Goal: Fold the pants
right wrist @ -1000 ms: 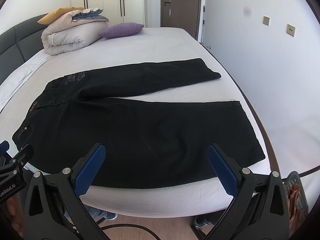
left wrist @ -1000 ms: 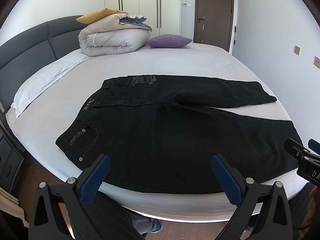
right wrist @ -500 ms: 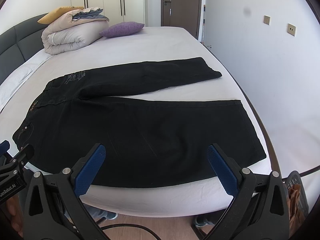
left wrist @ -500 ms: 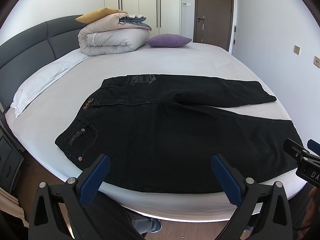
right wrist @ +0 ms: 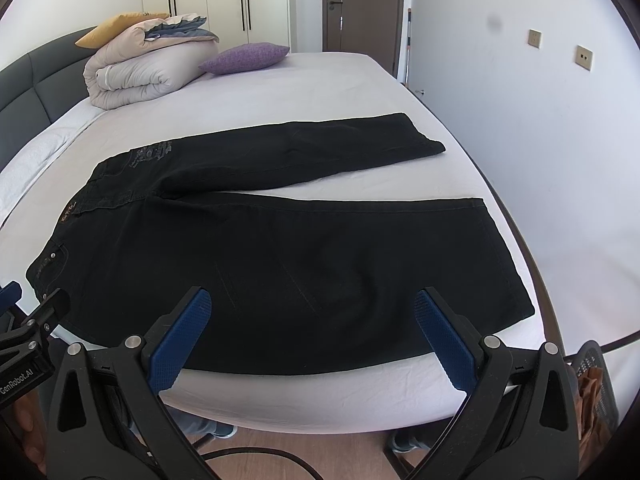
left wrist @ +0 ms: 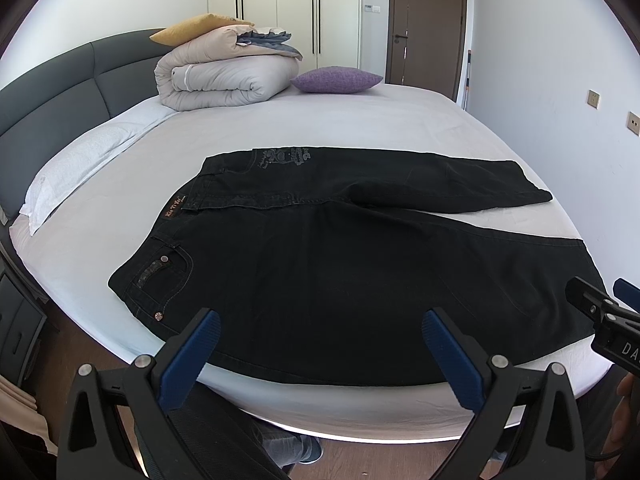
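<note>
— How do the grippers stand?

— The left gripper [left wrist: 320, 346] is spread wide, its blue pads [left wrist: 191, 354] far apart with nothing between them. It hangs at the near edge of the bed [left wrist: 360, 120], level, looking out across the mattress. The right gripper [right wrist: 312, 326] is just as wide and just as empty, held beside it at the same edge.

— Can each see the other?

— Yes. The right one's black tip pokes in at the right border of the left view, the left one's at the left border of the right view. A bit of a hand [right wrist: 24, 428] shows under it.

— And the pants?

— The pants [left wrist: 360, 272] lie flat on the sheet just past the pads, waist to the left, legs running right. The near leg lies along the bed's edge; the far leg angles away, a wedge of sheet between them.

— Farther out?

— A rolled duvet [left wrist: 224, 76] and a purple pillow [left wrist: 336, 79] by the grey headboard [left wrist: 60, 96].
</note>
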